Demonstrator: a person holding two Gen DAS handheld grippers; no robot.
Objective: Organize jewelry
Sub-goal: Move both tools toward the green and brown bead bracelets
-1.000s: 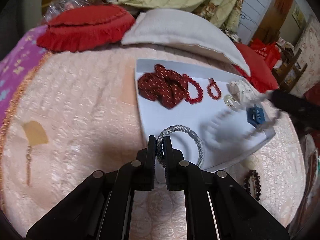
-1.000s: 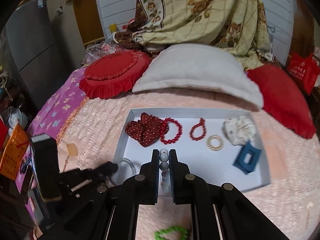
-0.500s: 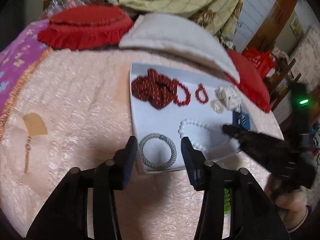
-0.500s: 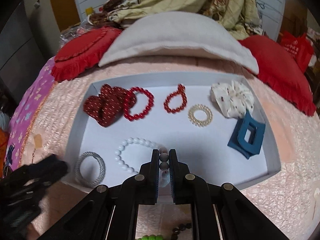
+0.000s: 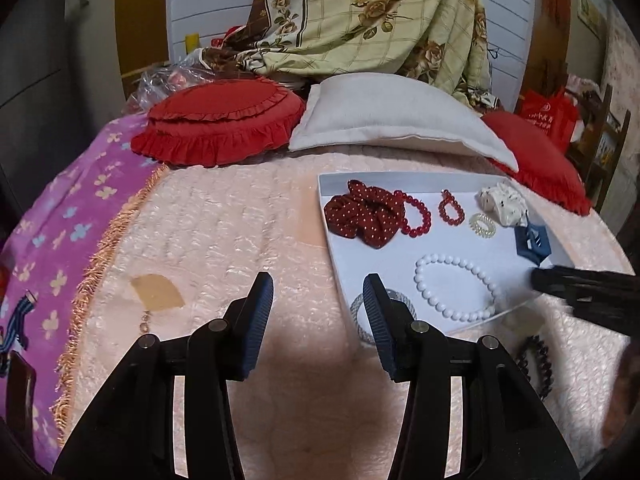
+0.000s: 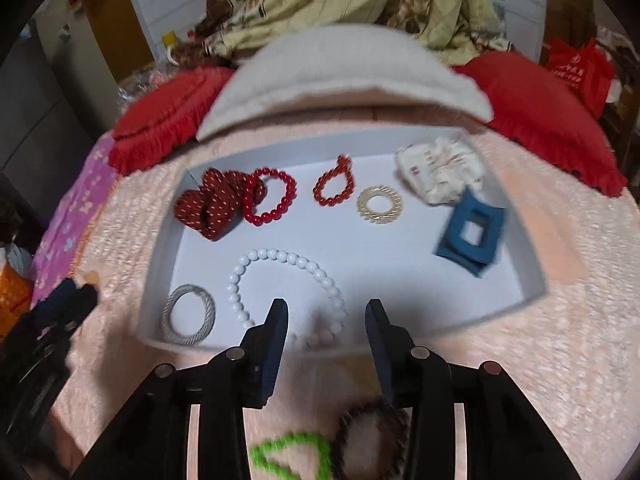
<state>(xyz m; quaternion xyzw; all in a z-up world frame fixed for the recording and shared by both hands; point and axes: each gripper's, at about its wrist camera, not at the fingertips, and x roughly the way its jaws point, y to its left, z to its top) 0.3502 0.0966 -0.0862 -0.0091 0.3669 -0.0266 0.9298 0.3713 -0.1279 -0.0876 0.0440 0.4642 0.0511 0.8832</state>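
A white tray [image 6: 516, 256] lies on the pink bedspread. It holds a white bead bracelet [image 6: 276, 276], a silver mesh bangle [image 6: 188, 314], a red dotted scrunchie [image 6: 208, 204], two red bead bracelets [image 6: 272, 200], a gold ring [image 6: 379, 205], a white scrunchie [image 6: 440, 168] and a blue clip [image 6: 472, 236]. My right gripper [image 6: 326, 320] is open and empty over the tray's near edge. My left gripper [image 5: 318, 300] is open and empty, left of the tray [image 5: 332, 236], near the bangle [image 5: 360, 312]. A green bead bracelet [image 6: 292, 456] and a dark bracelet [image 6: 372, 436] lie on the bed below the right gripper.
Red cushions [image 5: 216, 124] and a white pillow [image 5: 392, 120] lie behind the tray. A purple blanket [image 5: 48, 240] covers the bed's left side. A tan tag with a chain [image 5: 156, 300] lies on the bedspread. A dark bracelet [image 5: 536, 364] lies right of the left gripper.
My left gripper let go of the silver bangle in the tray, opened and drew back left. My right gripper set the white bead bracelet in the tray, opened and pulled back.
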